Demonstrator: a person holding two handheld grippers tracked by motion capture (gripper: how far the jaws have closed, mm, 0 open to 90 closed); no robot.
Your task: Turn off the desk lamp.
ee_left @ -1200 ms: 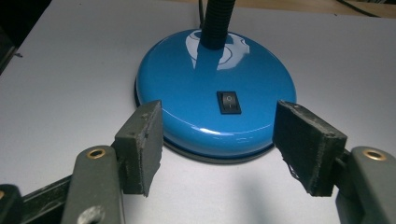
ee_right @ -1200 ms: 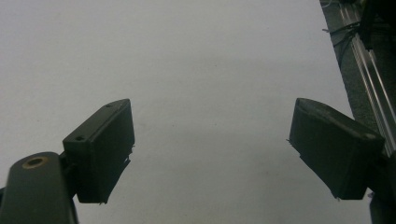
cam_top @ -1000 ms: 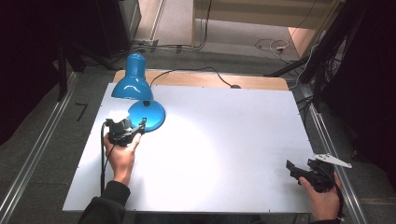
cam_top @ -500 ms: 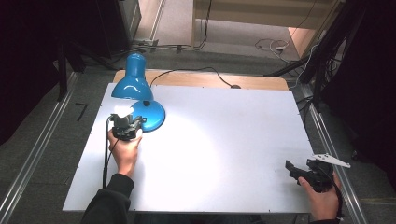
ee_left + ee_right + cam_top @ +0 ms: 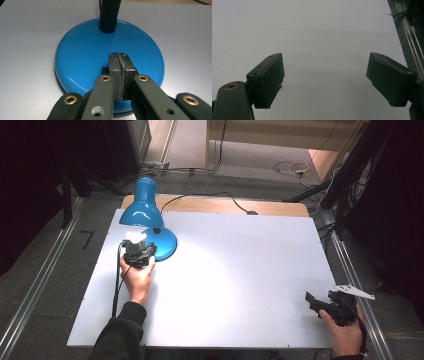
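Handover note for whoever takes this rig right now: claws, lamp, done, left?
Left claw: jaws shut with nothing between them, tips over the near part of the blue lamp base; contact can't be told.
Right claw: open, empty, near the table's front right corner.
Blue desk lamp: upright at far left of table, lit, shade pointing down.
Done: left claw brought to the base.
Left: probably pressing the switch on the base.

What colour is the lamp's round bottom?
The lamp base is shiny blue, with a black bendy neck rising from it. The left gripper view shows it best.
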